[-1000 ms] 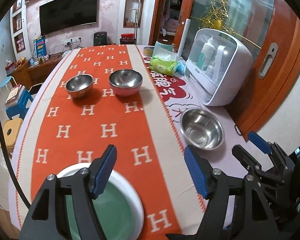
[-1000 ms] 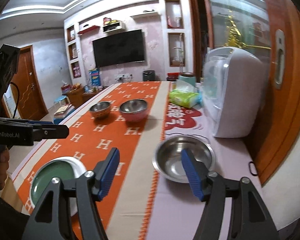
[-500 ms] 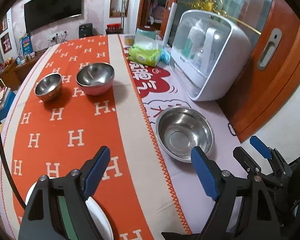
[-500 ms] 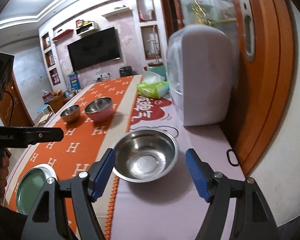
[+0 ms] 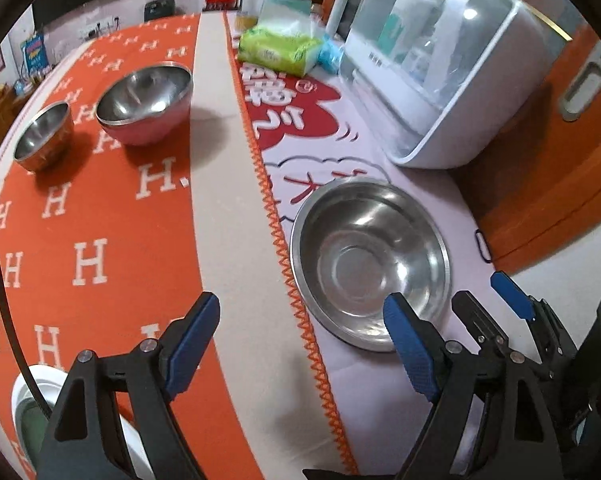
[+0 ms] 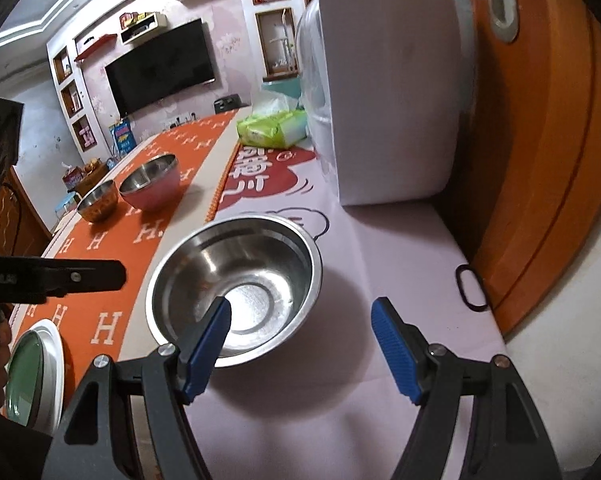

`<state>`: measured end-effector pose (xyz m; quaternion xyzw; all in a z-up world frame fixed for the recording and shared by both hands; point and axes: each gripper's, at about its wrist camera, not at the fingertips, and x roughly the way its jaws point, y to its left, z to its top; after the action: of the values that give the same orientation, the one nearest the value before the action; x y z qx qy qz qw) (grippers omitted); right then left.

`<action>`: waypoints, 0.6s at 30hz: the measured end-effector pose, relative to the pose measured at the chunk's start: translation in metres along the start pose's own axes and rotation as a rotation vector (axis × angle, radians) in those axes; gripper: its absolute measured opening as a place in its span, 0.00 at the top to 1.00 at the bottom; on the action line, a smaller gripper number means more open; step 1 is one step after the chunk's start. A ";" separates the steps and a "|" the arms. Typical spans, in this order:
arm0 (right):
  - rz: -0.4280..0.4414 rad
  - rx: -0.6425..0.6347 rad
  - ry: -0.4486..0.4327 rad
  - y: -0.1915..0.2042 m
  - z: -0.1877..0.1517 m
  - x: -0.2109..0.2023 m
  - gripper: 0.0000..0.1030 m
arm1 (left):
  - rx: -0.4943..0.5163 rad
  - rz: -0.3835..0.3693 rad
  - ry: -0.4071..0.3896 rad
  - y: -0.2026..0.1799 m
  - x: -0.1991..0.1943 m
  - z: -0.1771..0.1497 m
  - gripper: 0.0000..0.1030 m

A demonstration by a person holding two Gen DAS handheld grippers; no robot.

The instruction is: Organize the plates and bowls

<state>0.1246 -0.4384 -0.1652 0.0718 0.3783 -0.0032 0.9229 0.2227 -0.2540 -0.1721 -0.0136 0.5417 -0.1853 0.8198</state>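
A wide steel bowl (image 5: pixel 370 264) (image 6: pixel 236 280) stands empty on the pale cloth beside the orange runner. My left gripper (image 5: pixel 300 320) hangs open above the runner's edge, and its right fingertip overlaps the bowl's near rim in the picture. My right gripper (image 6: pixel 302 320) (image 5: pixel 492 304) is open too, with its left fingertip over the bowl's near rim and nothing between the pads. A pink-sided steel bowl (image 5: pixel 146 104) (image 6: pixel 150 188) and a small copper-coloured bowl (image 5: pixel 42 136) (image 6: pixel 98 202) sit farther back on the runner. A white plate with a green centre (image 5: pixel 24 412) (image 6: pixel 32 372) lies at the near left.
A white dish cabinet with a clear lid (image 5: pixel 440 72) (image 6: pixel 384 100) stands just behind the wide bowl. A green tissue pack (image 5: pixel 278 50) lies beyond it. A black loop (image 6: pixel 470 288) lies by the orange door (image 6: pixel 540 160) that bounds the table's right side.
Both grippers have swung right and sunk toward the wide steel bowl, which now looks larger. The plate has slid to the lower left of both views. The left jaws stand wider.
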 end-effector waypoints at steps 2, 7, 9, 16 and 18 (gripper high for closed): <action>0.008 -0.002 0.012 -0.002 0.000 0.009 0.29 | -0.015 -0.002 0.028 0.001 0.014 0.003 0.19; 0.017 -0.003 0.048 -0.004 -0.002 0.025 0.29 | -0.038 -0.005 0.063 0.002 0.038 0.005 0.19; 0.022 0.000 0.061 -0.005 -0.002 0.032 0.30 | -0.046 0.002 0.103 0.003 0.051 0.004 0.19; 0.034 0.000 0.089 -0.006 -0.005 0.047 0.40 | -0.065 -0.017 0.135 0.006 0.066 0.004 0.29; 0.043 -0.006 0.086 -0.005 -0.005 0.048 0.42 | -0.076 -0.045 0.142 0.007 0.070 0.003 0.40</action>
<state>0.1554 -0.4407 -0.2028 0.0771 0.4158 0.0210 0.9060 0.2518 -0.2701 -0.2338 -0.0438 0.6046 -0.1834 0.7739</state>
